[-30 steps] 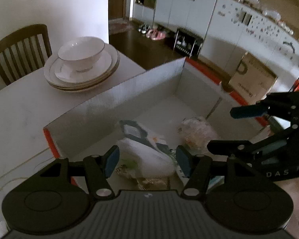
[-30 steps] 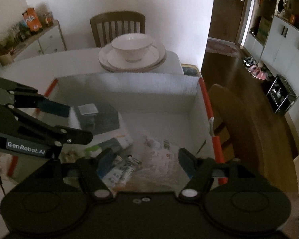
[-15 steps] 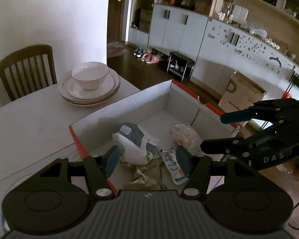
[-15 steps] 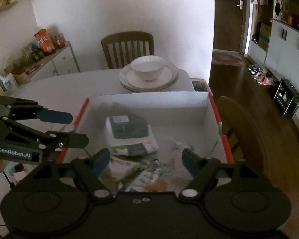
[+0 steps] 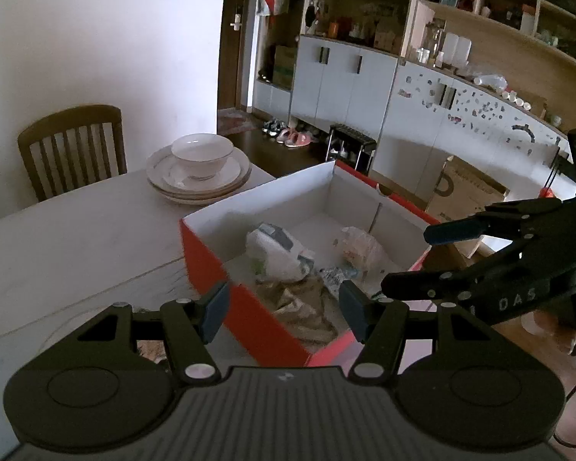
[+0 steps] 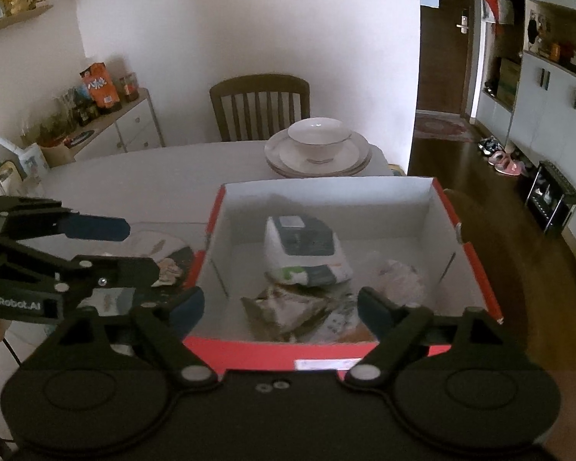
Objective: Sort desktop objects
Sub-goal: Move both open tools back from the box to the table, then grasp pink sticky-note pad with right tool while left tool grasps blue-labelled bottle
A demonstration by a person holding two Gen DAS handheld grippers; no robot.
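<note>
While my right gripper (image 6: 281, 303) jaws open over red cardboard box (image 6: 437, 188), nothing between; left gripper (image 5: 282, 309) half-spread, empty, at nine o'clock; tissue pack (image 6: 303, 247) lies boxed, sorted.

A pale, marble-look dining table (image 6: 142, 176) carries everything. Toward its far edge sits a stack of white plates (image 6: 318, 161) with a white bowl (image 6: 318, 138) on top (the bowl rests on the plates, not on the tabletop). Nearer the cameras stands an open red cardboard box (image 6: 272, 353) with a white interior, near the plates but apart from them, holding packets and wrappers. Just beside the box's left wall, seen from the right wrist, lies a dark placemat or tray (image 6: 165, 246) with crumpled scraps (image 6: 169, 269) on it.
</note>
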